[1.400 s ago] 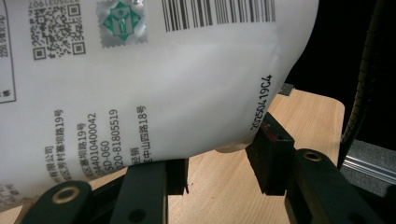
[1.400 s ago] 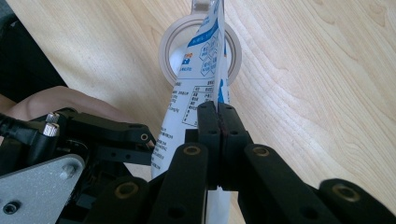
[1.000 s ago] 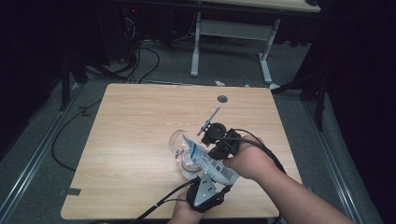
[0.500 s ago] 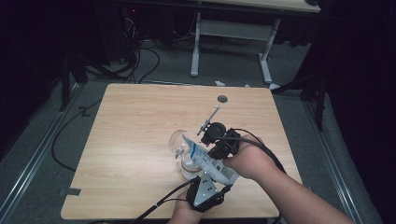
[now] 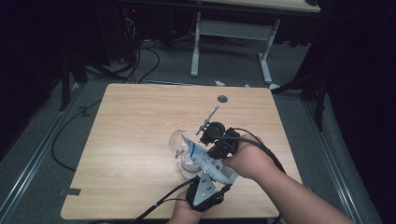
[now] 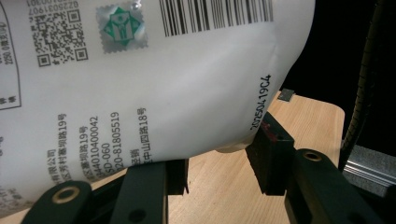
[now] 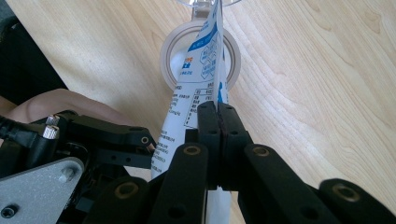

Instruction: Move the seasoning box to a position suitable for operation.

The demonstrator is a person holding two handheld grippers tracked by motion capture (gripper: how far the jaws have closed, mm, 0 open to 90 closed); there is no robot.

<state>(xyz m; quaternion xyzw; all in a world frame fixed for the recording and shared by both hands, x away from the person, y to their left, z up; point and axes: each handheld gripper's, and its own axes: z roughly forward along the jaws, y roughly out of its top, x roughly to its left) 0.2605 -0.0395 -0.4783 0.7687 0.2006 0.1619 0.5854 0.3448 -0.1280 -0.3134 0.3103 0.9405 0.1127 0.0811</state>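
Observation:
A white pouch (image 5: 208, 161) with blue print hangs tilted between both grippers above the table. My left gripper (image 5: 211, 173), with its grey plate facing up, comes in from the near edge. It is shut on the pouch's (image 6: 140, 84) fat lower end, and its jaws (image 6: 217, 163) press the sides. My right gripper (image 7: 218, 116) is shut on the pouch's thin flat edge (image 7: 205, 70). In the high view the right gripper (image 5: 212, 154) sits just right of the pouch. The pouch's far corner points over a pale ring-shaped rim (image 7: 170, 56), beside a clear glass (image 5: 177, 140).
The wooden table (image 5: 140, 116) has a small dark round hole (image 5: 222, 98) near its far edge. A thin metal rod (image 5: 208, 120) sticks out beyond the right gripper. Cables trail from both grippers. Around the table are a dark floor and a desk frame (image 5: 196, 46).

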